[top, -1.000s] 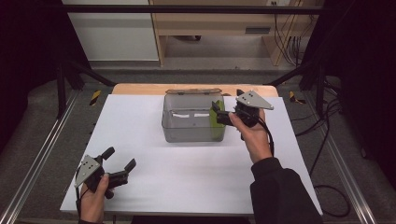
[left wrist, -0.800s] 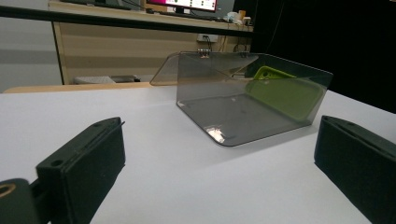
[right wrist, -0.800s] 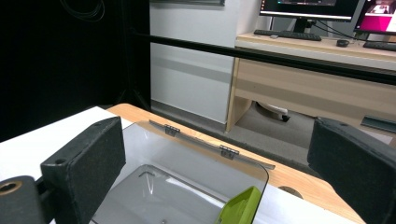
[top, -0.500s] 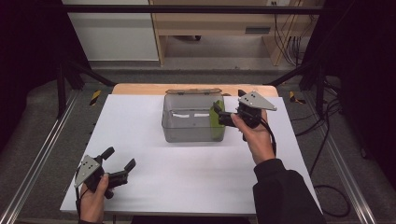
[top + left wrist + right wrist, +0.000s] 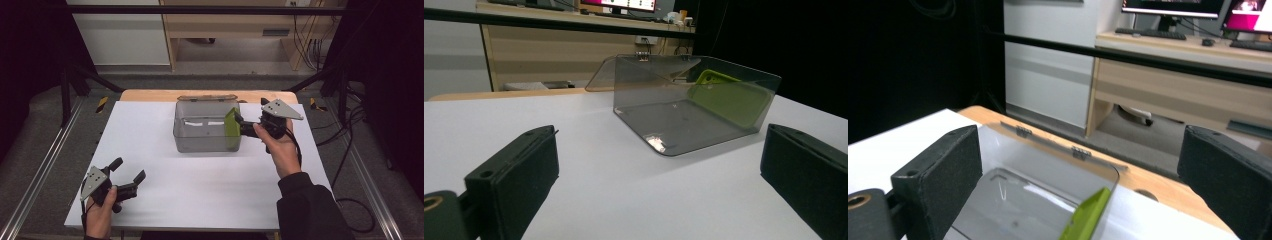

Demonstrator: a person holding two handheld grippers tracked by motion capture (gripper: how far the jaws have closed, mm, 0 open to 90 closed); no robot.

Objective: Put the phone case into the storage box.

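**Green case stands in the open box**

A clear box (image 5: 206,127) sits on the white table (image 5: 200,185), toward its far edge, with its hinged lid (image 5: 206,97) thrown back behind it. Inside, a green case (image 5: 231,127) stands on edge and leans against the box's right wall. In the left gripper view the case (image 5: 734,100) shows through the smoky wall of the box (image 5: 674,117), tilted, with a camera cut-out near its upper corner. Apart from the case, the floor of the box looks bare.

The right gripper (image 5: 240,125) is held by the person's hand just beside the box's right wall, its tip at the case. Its jaws stand wide apart in the right gripper view, with the top edge of the case (image 5: 1088,212) and the box rim (image 5: 1058,160) between and below them; they do not clamp anything.

The left gripper (image 5: 127,170) rests low at the near left corner of the table, well apart from the box. Its jaws are spread too and hold nothing.
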